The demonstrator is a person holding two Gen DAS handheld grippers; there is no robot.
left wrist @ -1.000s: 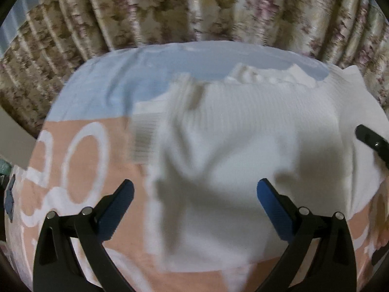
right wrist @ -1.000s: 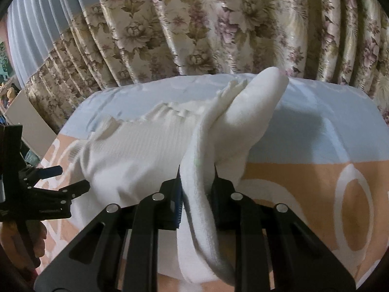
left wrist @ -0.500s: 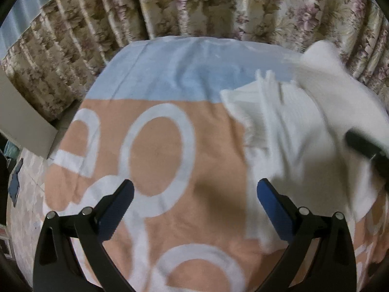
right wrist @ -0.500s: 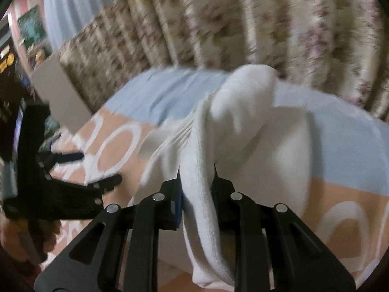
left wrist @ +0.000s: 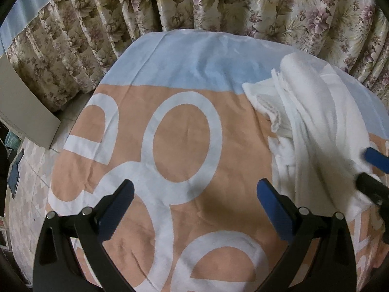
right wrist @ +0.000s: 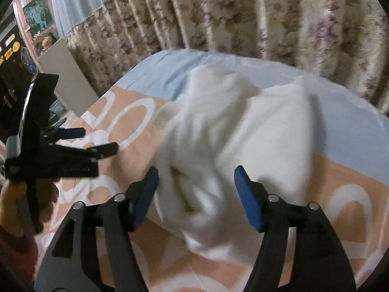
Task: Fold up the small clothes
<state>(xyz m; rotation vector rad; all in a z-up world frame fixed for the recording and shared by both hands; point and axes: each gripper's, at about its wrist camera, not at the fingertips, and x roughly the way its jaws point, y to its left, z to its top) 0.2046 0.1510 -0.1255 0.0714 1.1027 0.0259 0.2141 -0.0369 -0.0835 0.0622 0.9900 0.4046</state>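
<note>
A white knit garment lies bunched and partly folded over itself on the bed; in the left wrist view it lies at the right side. My right gripper is open, its blue-padded fingers on either side of the garment's near fold, nothing clamped. My left gripper is open and empty over bare cover, left of the garment. It also shows at the left of the right wrist view, and the right gripper's fingers show at the right edge of the left wrist view.
The bed cover is peach with white rings and a pale blue band at the far end. Floral curtains hang close behind the bed. A grey board and tiled floor lie off the bed's left edge.
My right gripper, shut on a fold of the garment before, has opened and the fold has dropped onto the rest. My left gripper has swung left, off the garment onto bare cover.
</note>
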